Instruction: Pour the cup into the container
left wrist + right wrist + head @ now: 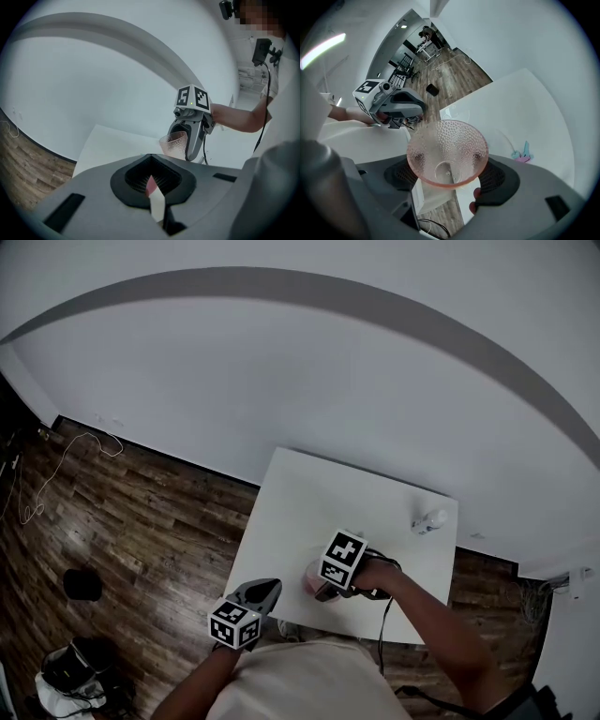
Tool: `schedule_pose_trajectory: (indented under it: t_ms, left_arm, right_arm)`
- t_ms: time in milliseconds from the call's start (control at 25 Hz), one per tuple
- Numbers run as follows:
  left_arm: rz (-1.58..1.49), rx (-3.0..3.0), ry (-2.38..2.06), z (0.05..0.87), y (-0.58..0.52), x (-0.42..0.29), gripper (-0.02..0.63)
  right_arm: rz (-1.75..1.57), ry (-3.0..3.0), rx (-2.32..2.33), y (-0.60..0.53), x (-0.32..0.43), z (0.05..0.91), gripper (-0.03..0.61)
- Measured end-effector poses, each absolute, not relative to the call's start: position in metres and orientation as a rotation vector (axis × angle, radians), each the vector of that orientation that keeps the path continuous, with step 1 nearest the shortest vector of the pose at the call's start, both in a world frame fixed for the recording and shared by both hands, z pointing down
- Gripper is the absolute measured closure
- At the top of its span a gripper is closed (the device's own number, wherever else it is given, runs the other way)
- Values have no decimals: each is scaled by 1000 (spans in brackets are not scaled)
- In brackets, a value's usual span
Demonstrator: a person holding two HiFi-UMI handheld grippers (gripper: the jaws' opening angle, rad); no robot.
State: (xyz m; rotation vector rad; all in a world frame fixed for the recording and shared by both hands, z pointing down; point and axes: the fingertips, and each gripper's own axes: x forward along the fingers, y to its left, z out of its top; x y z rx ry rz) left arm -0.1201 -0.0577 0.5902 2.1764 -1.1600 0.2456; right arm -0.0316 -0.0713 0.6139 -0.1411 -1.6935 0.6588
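My right gripper [323,589] is shut on a pink dimpled glass cup [311,577] and holds it above the front part of the white table [309,493]. The right gripper view looks straight into the cup's mouth [447,152], and the cup looks empty. In the left gripper view the same cup [174,143] sits between the right gripper's fingers [193,140]. A faint clear container [457,113] seems to stand at the table's edge beyond the cup. My left gripper [262,592] hangs off the table's front left corner, shut on nothing, with its tips [154,197] together.
A small teal and pink item [521,153] lies on the table's far right side [429,521]. Wood floor [141,521] surrounds the table, with a dark object [82,584] and a bag [70,671] at the left. A cable [384,615] trails from the right gripper.
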Motion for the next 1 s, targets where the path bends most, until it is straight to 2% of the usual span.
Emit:
schedule_pose_trajectory:
  t_ms: [1000]
  left_arm:
    - [147,2203,-1164,552,-74,-109,603]
  right_arm:
    - [764,-2033,116,-81,-24,565,213]
